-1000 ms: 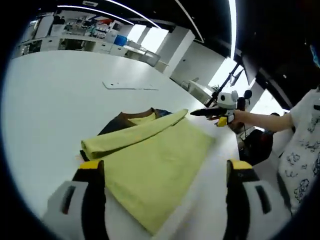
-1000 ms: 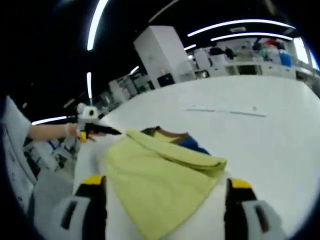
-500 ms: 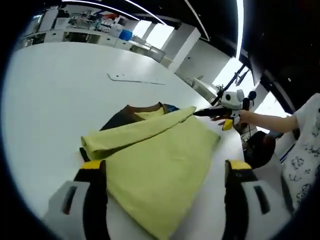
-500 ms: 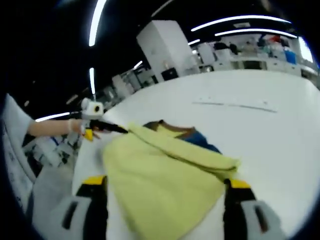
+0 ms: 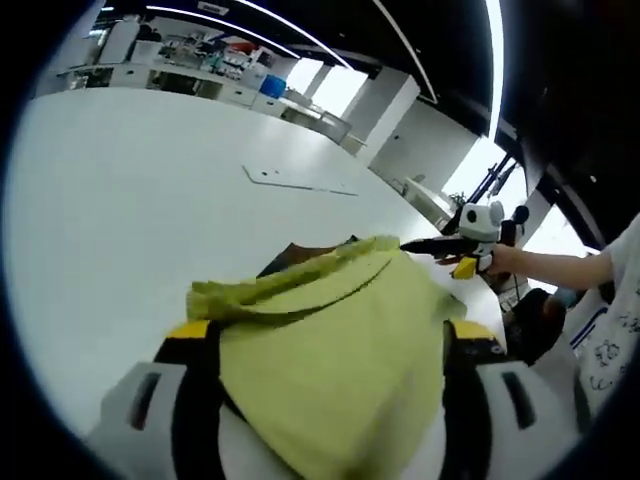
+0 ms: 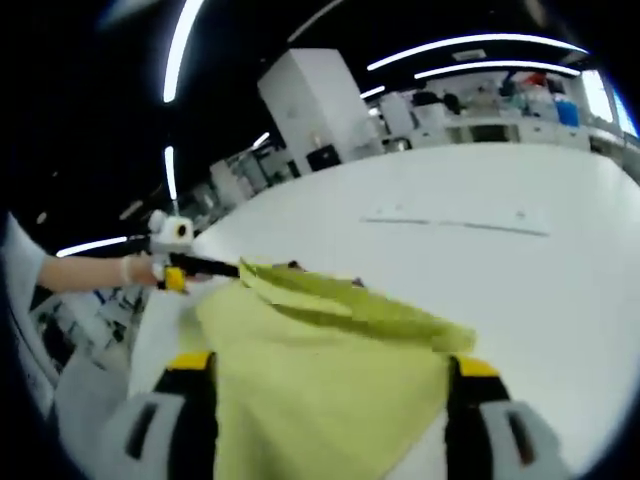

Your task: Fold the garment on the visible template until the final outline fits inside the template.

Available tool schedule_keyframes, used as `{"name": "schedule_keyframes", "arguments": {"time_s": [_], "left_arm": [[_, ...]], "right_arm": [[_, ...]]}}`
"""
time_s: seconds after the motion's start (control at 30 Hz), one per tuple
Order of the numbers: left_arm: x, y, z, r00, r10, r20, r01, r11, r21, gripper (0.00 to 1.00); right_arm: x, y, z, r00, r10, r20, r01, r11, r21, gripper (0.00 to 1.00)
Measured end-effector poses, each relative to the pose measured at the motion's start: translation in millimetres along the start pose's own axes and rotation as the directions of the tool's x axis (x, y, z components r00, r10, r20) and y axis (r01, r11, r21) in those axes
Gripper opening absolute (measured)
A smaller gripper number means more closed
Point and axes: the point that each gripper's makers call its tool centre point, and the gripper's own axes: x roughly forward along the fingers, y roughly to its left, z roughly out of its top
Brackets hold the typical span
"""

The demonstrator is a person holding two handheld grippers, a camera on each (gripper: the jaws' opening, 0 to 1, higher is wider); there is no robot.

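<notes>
both sets of jaws stand spread wide in their own views, yellow-tipped and black, with the shirt's cloth lying between them rather than pinched. the left gripper (image 5: 325, 345) looks along its jaws over a broad yellow-green panel, and the right gripper (image 6: 325, 375) does the same from the opposite side. each tool also shows from afar in the other's view, reaching in at a far corner of the cloth; whether those distant tips are touching the fabric i cannot tell.

the shirt (image 5: 330, 330) lies on the white table (image 5: 110, 190), yellow-green on top, with a darker brown part peeking out at the far edge under a thick fold. that fold (image 6: 350, 305) runs as a raised ridge across the cloth. a thin pale strip (image 6: 455, 224) lies flat on the table well beyond the shirt; any template under the shirt is hidden by it.

as a judgement, the shirt is light, soft and limp: it will sag and drag wherever it is not held, and layers may slide over each other. a single point grip would let the edge droop, so a corner or a doubled edge seems the best hold, one tool at each end of the same edge, lifted low and laid over evenly to keep the outline tight.
</notes>
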Motion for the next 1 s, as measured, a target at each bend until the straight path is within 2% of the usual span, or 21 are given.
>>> {"name": "schedule_keyframes", "arguments": {"time_s": [0.27, 0.5, 0.57, 0.8, 1.0], "left_arm": [[-2, -2.9, -2.9, 1.000, -0.002, -0.002, 0.002, 1.000, 0.000, 0.90], [-11, -13.0, -3.4, 1.000, -0.008, 0.001, 0.008, 1.000, 0.014, 0.89], [-16, -15.0, -3.1, 1.000, -0.009, 0.009, 0.008, 1.000, 0.017, 0.89], [-35, -22.0, -9.7, 1.000, 0.000, 0.027, -0.001, 1.000, 0.013, 0.87], [-55, -30.4, -26.2, 1.000, -0.008, 0.018, 0.008, 1.000, 0.008, 0.84]], "right_arm": [[1, 0, -0.6, 1.000, 0.001, 0.008, -0.001, 1.000, 0.005, 0.96], [-12, 1, 2.4, 0.999, -0.011, 0.041, 0.011, 1.000, 0.017, 0.95], [-19, 9, -1.8, 0.999, -0.014, 0.043, 0.014, 1.000, 0.014, 0.95], [-45, 13, -12.4, 0.999, -0.029, 0.042, 0.028, 1.000, 0.012, 0.93], [-63, 20, -28.7, 0.999, -0.032, 0.026, 0.031, 0.999, 0.004, 0.89]]}}
